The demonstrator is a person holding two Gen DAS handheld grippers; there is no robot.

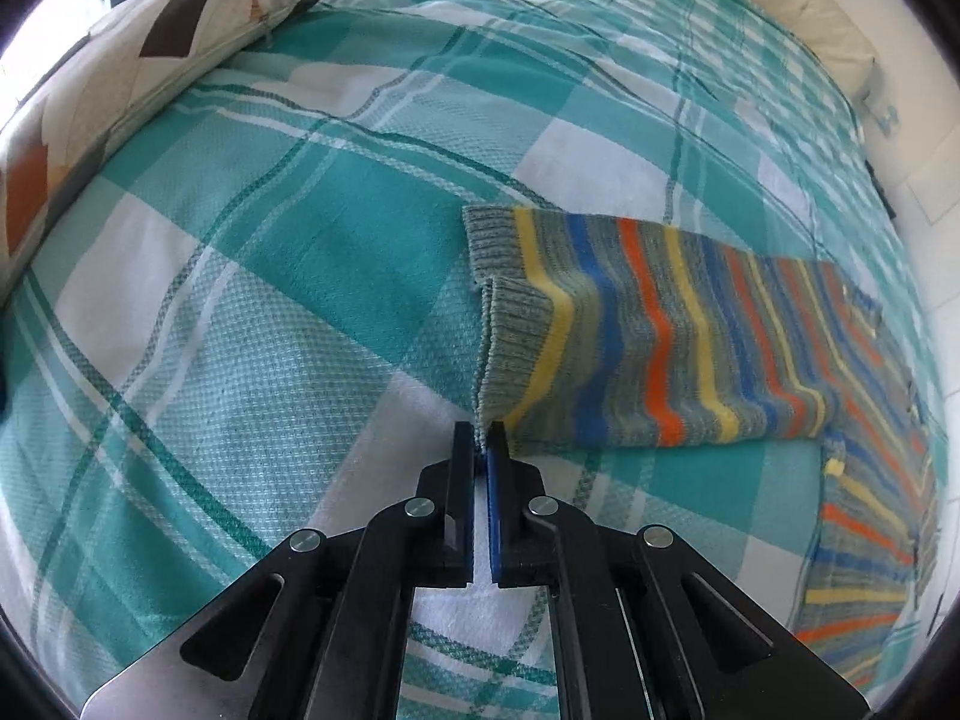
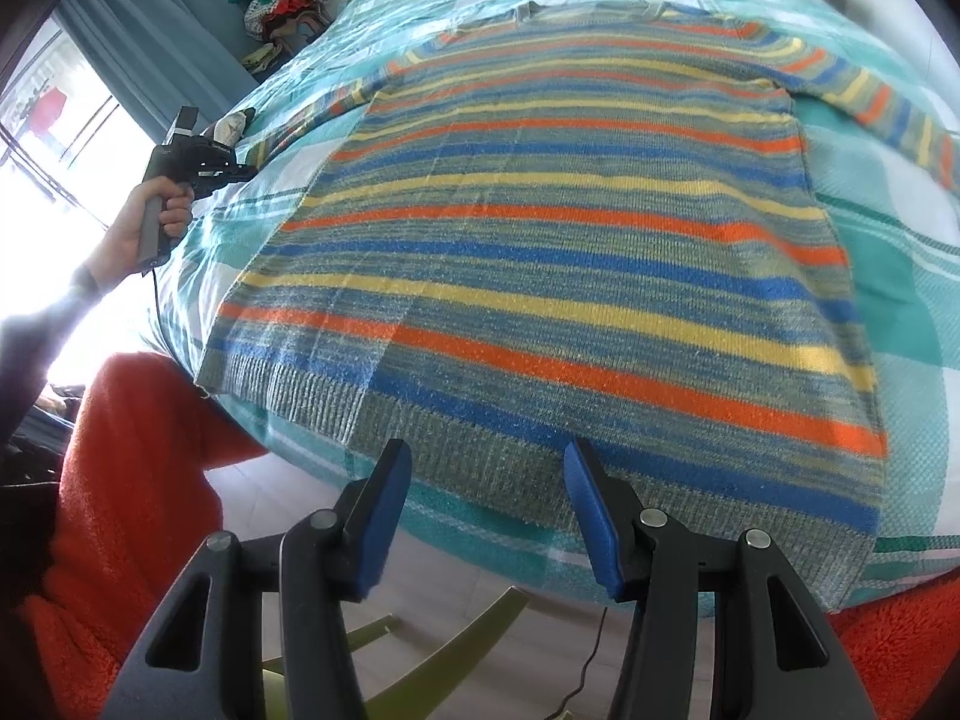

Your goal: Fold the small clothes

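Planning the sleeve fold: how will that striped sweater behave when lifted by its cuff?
Probably floppy: the striped sweater lies limp on the checked bedspread, so the sleeve should drape from the left gripper, which pinches the cuff. Likely not slippery, being coarse knit.

Sweater (image 1: pixel 690 324) in left wrist view: body cut off by right lens edge, only sleeve and part of side show. Cuff corner (image 1: pixel 483 441) pinched in left gripper (image 1: pixel 480 438), fabric between pads hidden. Pillow (image 1: pixel 120 78) cut off at left edge. In right wrist view: sweater hem (image 2: pixel 492 462) partly behind right gripper (image 2: pixel 489 468) fingers; right sleeve (image 2: pixel 888 114) runs out of frame. Left gripper (image 2: pixel 231 171) tiny, far off, jaw state unreadable there. Clothes pile (image 2: pixel 279 0) at top too small to identify. Window (image 2: pixel 42 138) blown out.
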